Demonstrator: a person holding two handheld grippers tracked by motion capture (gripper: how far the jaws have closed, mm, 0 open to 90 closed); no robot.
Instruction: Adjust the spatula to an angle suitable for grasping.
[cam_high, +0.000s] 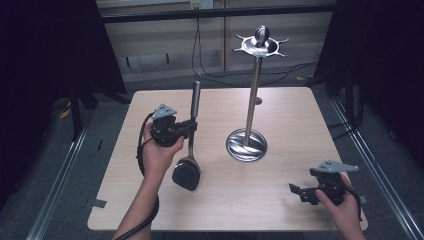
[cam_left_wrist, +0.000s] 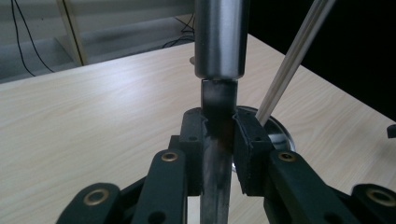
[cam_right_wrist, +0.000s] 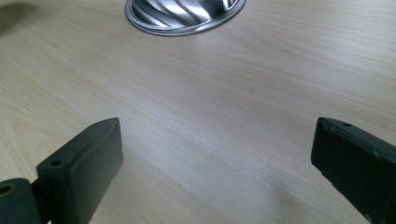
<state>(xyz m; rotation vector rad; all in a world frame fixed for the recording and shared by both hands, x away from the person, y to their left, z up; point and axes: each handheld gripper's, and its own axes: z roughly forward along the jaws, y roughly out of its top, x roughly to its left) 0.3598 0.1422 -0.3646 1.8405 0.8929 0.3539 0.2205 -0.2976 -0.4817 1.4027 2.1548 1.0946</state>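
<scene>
Left of centre, the left gripper (cam_high: 192, 125) clenched the steel-handled black ladle (cam_high: 189, 150) upright, probably for hanging on the tall steel utensil stand (cam_high: 252, 95); the right gripper (cam_high: 298, 191) (lower right) waited, jaws released.

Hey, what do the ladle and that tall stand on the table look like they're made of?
Ladle: the handle looks like brushed steel, with a soft grey sheen in the left gripper view; the dark matte head is probably plastic or nylon, hard to tell. Stand: polished metal, likely stainless steel, with mirror-like highlights on its ribbed base and top ring. Table: pale wood-grain surface, possibly laminate.
</scene>
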